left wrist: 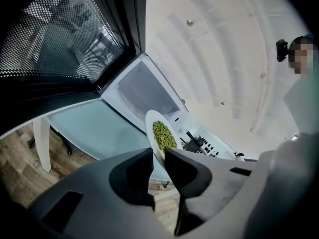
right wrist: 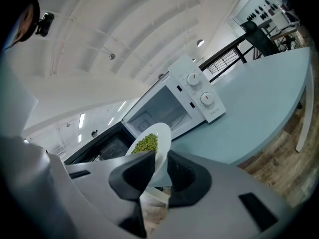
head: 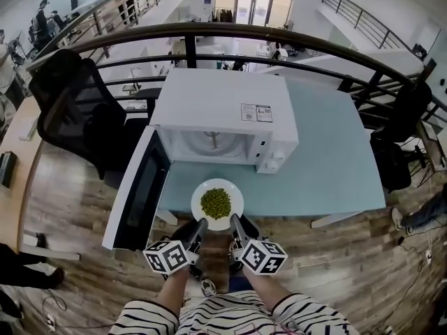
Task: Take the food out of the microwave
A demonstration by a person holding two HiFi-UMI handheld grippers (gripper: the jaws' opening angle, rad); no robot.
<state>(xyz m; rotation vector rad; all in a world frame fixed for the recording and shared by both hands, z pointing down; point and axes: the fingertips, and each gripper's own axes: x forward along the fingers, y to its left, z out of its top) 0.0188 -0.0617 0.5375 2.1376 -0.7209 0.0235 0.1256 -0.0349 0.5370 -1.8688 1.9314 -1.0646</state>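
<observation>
White round plate [head: 236, 199] holds a heap of green peas [head: 216, 203].

Head view: shot from above, pitched steeply down on microwave [head: 223, 110] and desk [head: 335, 159], mid-range. Left, right gripper views: mounted close behind own jaws, frame tilted, aimed at microwave front. Plate [head: 235, 195], microwave, desk covered by all three.

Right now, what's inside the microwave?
No dish shows in its white cavity; the plate of green peas is outside, in front. The cavity's ceiling is hidden under the microwave's top.
</observation>
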